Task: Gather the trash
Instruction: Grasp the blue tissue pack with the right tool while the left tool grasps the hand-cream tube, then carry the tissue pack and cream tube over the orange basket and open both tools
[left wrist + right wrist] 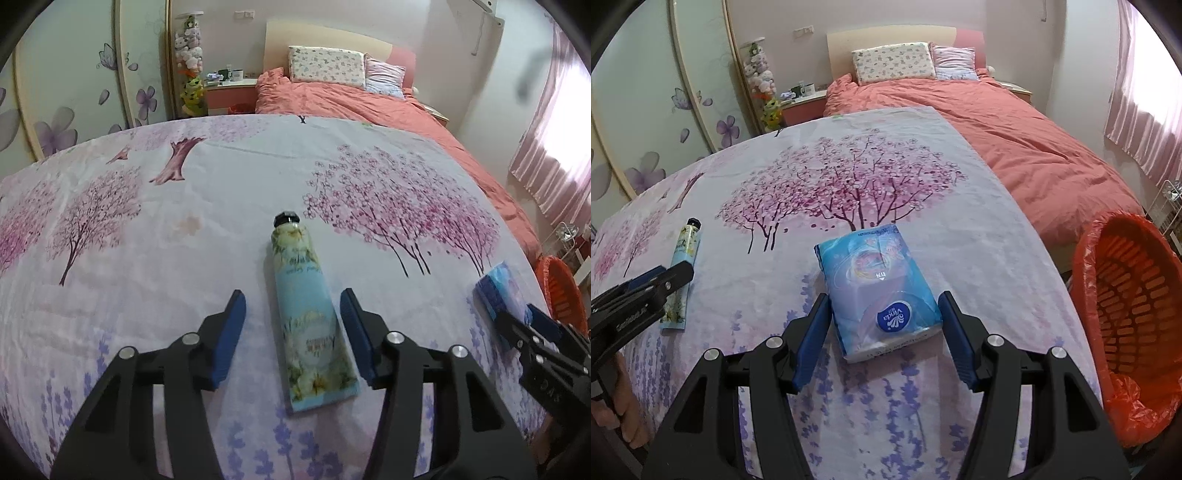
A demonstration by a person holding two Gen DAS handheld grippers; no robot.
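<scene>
A blue floral cream tube with a black cap lies on the blossom-print cloth. My left gripper is open, one finger on each side of the tube's lower half, not touching it. A blue Vinda tissue pack lies on the same cloth. My right gripper is open around the pack's near end, pads close to its sides. The tube also shows in the right wrist view, the pack in the left wrist view.
An orange basket lined with a red bag stands off the cloth's right edge, tilted open toward me. A bed with a salmon duvet and pillows lies beyond. A nightstand and wardrobe stand at left.
</scene>
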